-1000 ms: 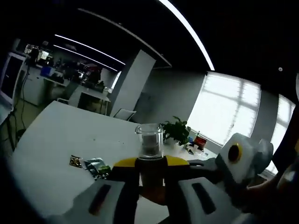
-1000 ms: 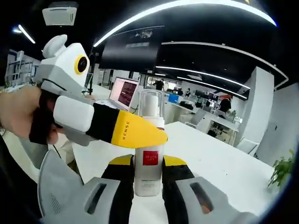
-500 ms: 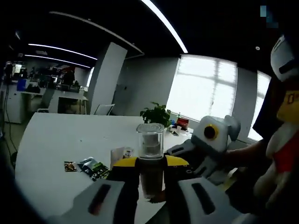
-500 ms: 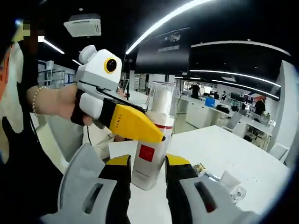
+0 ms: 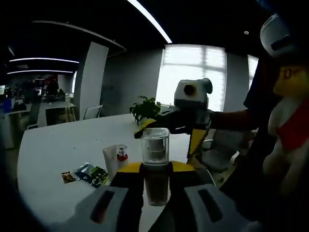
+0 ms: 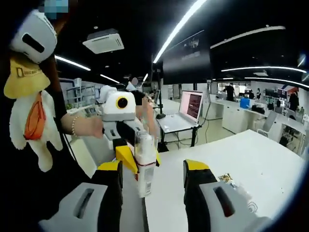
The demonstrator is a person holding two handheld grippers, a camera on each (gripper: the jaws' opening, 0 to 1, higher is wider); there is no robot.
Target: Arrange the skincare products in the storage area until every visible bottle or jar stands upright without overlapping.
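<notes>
The left tongs (image 5: 157, 176) were clenched on a bottle (image 5: 155, 164). The bottle stood up straight between the two yellow-tipped jaws, lifted above the white surface (image 5: 53, 159). It had a clear cap (image 5: 155, 146) on top. In the right gripper view the same bottle (image 6: 144, 162) was white with a red band, and the left tongs (image 6: 133, 157) held it from behind, with a hand (image 6: 87, 126) gripping the handle.

The right tongs (image 6: 150, 181) were released, with the jaws spread wide and nothing between them. The bottle was just in front of them, nearer the left jaw. In the left gripper view the right tongs (image 5: 166, 128) floated just behind the bottle, with one yellow jaw pointing left and one pointing down.

On the surface sat a small white jar (image 5: 116, 157) with a red bit on it. Beside it lay some dark packets (image 5: 89, 173). A green plant (image 5: 145, 108) stood at the far edge. A soft toy (image 6: 31, 116) hung off the person at the side. An open laptop (image 6: 186, 110) sat on a desk far back.
</notes>
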